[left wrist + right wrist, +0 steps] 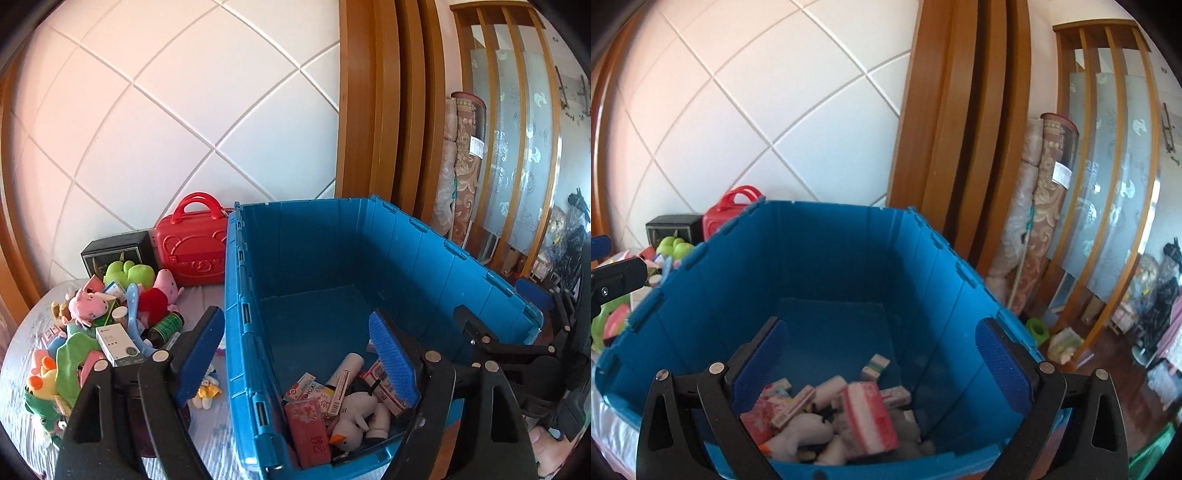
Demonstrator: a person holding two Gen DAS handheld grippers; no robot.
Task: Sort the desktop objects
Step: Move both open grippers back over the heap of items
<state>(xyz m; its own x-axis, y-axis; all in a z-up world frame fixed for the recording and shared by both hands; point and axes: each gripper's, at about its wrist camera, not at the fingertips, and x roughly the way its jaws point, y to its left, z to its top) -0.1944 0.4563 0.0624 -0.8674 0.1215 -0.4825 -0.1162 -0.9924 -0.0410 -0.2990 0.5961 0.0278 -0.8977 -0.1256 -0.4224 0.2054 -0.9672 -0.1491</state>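
Observation:
A big blue crate (pixel 406 251) (pixel 831 240) stands on the cloth-covered table. On its floor lie a white plush duck (pixel 354 417) (pixel 801 432), a red packet (pixel 308 424), a pink and white packet (pixel 868 417) and several small boxes and tubes. My left gripper (pixel 295 354) is open, its fingers straddling the crate's left wall with nothing gripped. My right gripper (pixel 882 369) is wide open above the crate's near end, holding nothing. Left of the crate sits a pile of plush toys, boxes and a dark bottle (pixel 110 317).
A red toy suitcase (pixel 192 247) and a black box (pixel 110 251) stand against the tiled wall behind the pile. A small yellow and white plush (pixel 207 391) lies beside the crate. Rolled carpets (pixel 1045 206) lean by the wooden door frame on the right.

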